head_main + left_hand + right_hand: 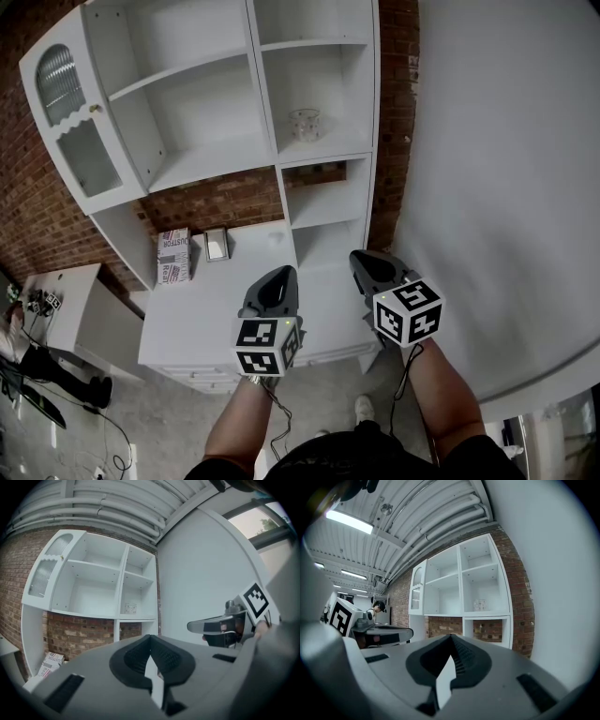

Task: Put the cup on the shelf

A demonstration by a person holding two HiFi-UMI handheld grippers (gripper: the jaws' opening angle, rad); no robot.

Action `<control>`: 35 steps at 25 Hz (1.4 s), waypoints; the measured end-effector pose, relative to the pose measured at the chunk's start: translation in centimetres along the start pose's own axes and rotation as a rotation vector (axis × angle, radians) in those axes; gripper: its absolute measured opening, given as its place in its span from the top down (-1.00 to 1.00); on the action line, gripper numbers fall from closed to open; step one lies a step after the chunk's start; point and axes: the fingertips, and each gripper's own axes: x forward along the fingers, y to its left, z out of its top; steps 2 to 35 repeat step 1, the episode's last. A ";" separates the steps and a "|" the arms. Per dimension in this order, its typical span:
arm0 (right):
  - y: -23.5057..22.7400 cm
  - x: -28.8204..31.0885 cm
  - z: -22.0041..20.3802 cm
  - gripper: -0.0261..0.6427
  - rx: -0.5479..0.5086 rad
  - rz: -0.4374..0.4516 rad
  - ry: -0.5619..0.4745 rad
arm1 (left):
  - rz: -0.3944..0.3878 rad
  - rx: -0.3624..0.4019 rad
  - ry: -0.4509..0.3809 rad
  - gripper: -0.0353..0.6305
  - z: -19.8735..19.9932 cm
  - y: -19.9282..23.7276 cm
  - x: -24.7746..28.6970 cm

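1. Cup [305, 123]: small, clear, apparently patterned glass. Standing upright on a shelf [323, 147] in the right-hand column of the white unit, in the compartment directly above the brick-backed opening. Well apart from both grippers.
2. Handling, as judged: light, rigid, breakable. Smooth wall likely to slip under hard pads. Best taken across the body at mid height with a moderate squeeze, never by the rim alone.
3. Left gripper [278, 277]: jaws pressed together, nothing between them. Pointing level toward the unit, held over the front part of the white counter [216, 309].
4. Right gripper [372, 264]: jaws likewise closed on nothing. Pointing almost level, beside the left one and in line with the unit's right column.
5. Arms: both forearms stretched forward from the body, roughly parallel, marker cubes facing up toward the head camera.
6. Task status, as judged: cup already lodged on the shelf, no grip on it, placement seemingly complete.
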 end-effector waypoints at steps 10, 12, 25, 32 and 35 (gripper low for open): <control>0.0 0.0 0.0 0.92 -0.001 0.001 0.000 | 0.000 0.000 0.000 0.88 0.0 0.0 0.0; 0.0 0.0 0.0 0.92 -0.001 0.001 0.000 | 0.000 0.000 0.000 0.88 0.0 0.0 0.0; 0.0 0.0 0.0 0.92 -0.001 0.001 0.000 | 0.000 0.000 0.000 0.88 0.0 0.0 0.0; 0.0 0.0 0.0 0.92 -0.001 0.001 0.000 | 0.000 0.000 0.000 0.88 0.0 0.0 0.0; 0.0 0.0 0.0 0.92 -0.001 0.001 0.000 | 0.000 0.000 0.000 0.88 0.0 0.0 0.0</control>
